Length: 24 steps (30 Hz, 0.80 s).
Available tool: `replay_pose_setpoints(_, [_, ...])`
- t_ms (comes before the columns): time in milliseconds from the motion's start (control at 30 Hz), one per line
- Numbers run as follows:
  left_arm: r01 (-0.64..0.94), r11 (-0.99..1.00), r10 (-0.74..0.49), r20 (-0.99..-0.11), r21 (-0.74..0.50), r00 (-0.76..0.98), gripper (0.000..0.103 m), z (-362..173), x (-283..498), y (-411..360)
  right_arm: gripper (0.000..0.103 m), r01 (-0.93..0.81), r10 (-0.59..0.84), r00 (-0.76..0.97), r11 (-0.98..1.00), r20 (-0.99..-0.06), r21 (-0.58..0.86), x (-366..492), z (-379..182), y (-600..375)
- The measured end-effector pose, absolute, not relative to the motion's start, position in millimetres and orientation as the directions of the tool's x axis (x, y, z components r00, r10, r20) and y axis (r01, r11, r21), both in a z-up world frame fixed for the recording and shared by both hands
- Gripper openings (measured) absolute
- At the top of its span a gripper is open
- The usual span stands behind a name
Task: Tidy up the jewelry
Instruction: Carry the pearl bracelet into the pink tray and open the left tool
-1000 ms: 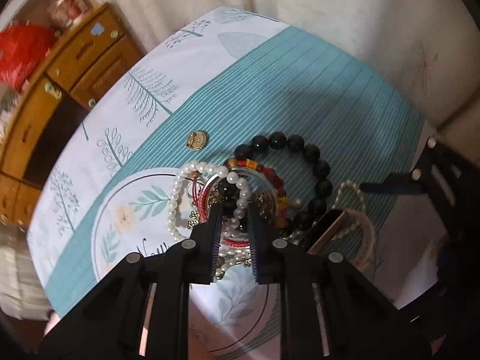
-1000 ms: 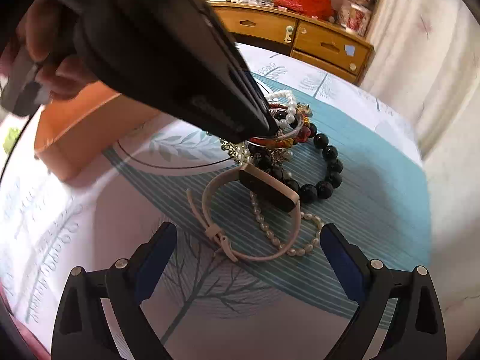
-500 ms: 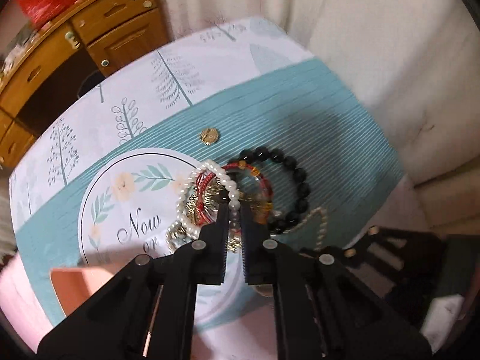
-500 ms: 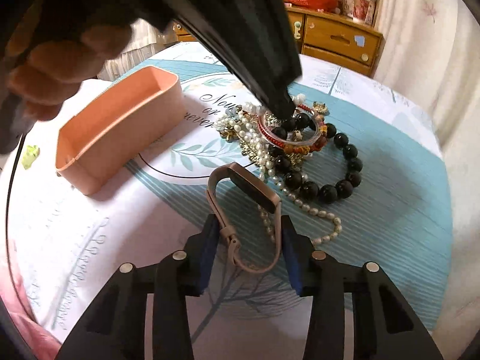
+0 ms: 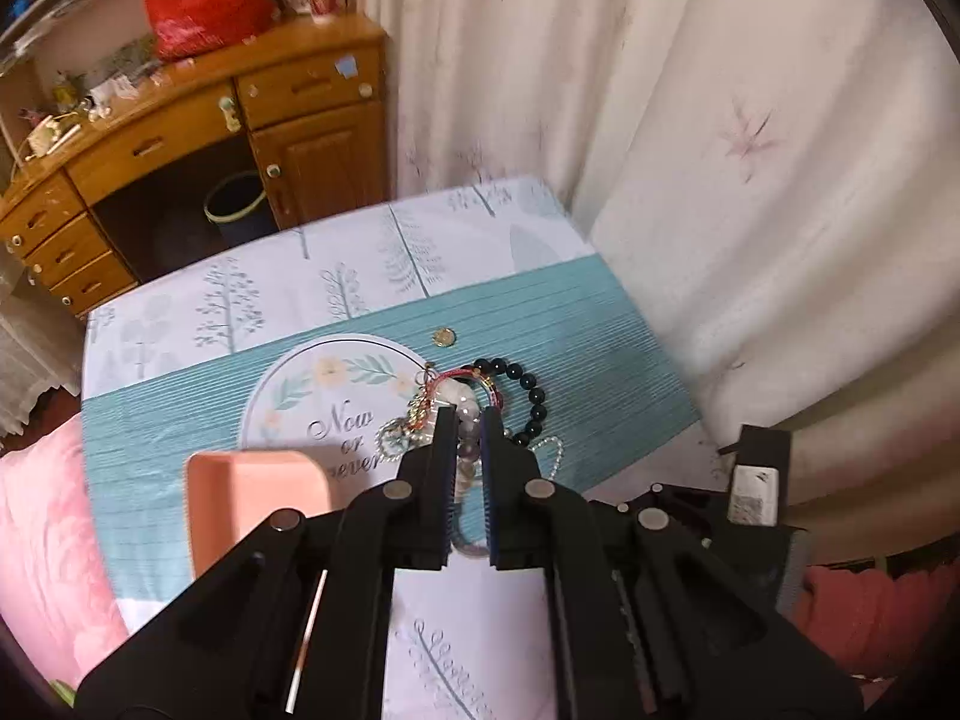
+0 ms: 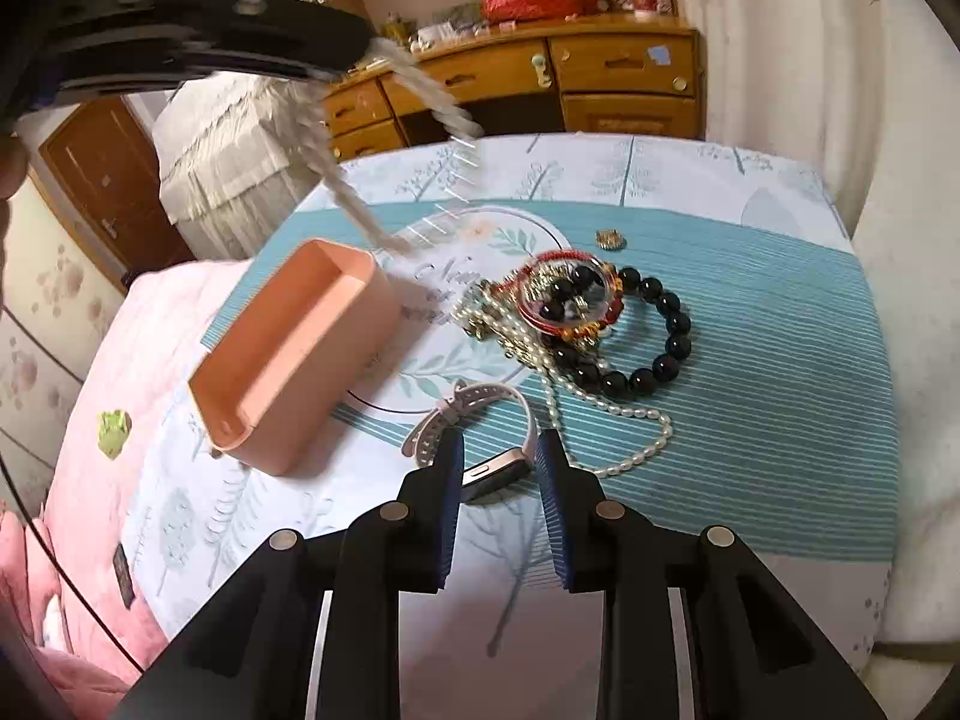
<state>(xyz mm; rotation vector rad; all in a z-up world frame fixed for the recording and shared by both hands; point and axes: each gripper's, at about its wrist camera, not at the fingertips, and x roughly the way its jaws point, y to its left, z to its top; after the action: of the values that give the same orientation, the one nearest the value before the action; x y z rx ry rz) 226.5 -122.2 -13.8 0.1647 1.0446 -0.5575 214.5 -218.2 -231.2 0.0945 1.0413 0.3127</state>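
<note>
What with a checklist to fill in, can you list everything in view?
pink box: one, salmon, on tablecloth, left
red bangle: one, red, mid-cloth
black bead bracelet: one, black, beside red bangle
pearl necklace: one, white, trailing nearer
gold charm: one, gold, farther back
pink watch: one, pale pink, nearest
pearl strand: one, white, dangling
dresser: one, wooden, behind
left gripper: black, shut on pearl strand
right gripper: black, jaws closing on pink watch

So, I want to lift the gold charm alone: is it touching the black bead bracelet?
Apart. The right wrist view shows bare teal tablecloth between the gold charm and the black bead bracelet.
</note>
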Motion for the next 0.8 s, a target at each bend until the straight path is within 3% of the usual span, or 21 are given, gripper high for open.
replay_pose_setpoints(100, [0.501, 0.856, -0.363, -0.839, -0.128, 0.406, 0.005, 4, 213, -96, 0.022, -0.185, 0.243, 0.490, 0.967, -0.837, 0.172, 207, -227, -208])
replay_pose_setpoints(133, [0.497, 0.858, -0.361, -0.837, -0.126, 0.411, 0.005, 7, 208, -88, 0.016, -0.173, 0.237, 0.492, 0.970, -0.837, 0.173, 200, -224, -207])
replay_pose_setpoints(233, [0.493, 0.864, -0.338, -0.838, -0.097, 0.428, 0.005, 11, 195, -60, 0.015, -0.116, 0.218, 0.484, 0.976, -0.847, 0.185, 186, -214, -220])
replay_pose_setpoints(367, [0.483, 0.873, -0.302, -0.852, -0.067, 0.427, 0.005, 3, 185, -24, 0.019, 0.087, 0.227, 0.352, 0.958, -0.908, 0.273, 191, -238, -223])
replay_pose_setpoints(500, [0.478, 0.877, -0.269, -0.870, -0.044, 0.414, 0.005, -18, 184, 2, 0.055, 0.283, 0.270, 0.340, 0.884, -0.901, 0.372, 194, -256, -227])
replay_pose_setpoints(600, [0.485, 0.872, -0.277, -0.887, -0.069, 0.370, 0.005, -36, 188, 20, 0.058, 0.349, 0.206, 0.364, 0.874, -0.909, 0.338, 197, -260, -221])
replay_pose_setpoints(667, [0.494, 0.866, -0.274, -0.898, -0.075, 0.344, 0.005, -48, 191, 27, 0.055, 0.388, 0.160, 0.335, 0.875, -0.928, 0.291, 200, -266, -217])
replay_pose_setpoints(733, [0.503, 0.860, -0.280, -0.906, -0.090, 0.317, 0.005, -58, 196, 29, 0.024, 0.388, 0.120, 0.357, 0.883, -0.926, 0.264, 202, -264, -212])
replay_pose_setpoints(800, [0.504, 0.857, -0.287, -0.911, -0.106, 0.297, 0.005, -63, 200, 31, 0.015, 0.380, 0.124, 0.357, 0.886, -0.926, 0.265, 206, -265, -207])
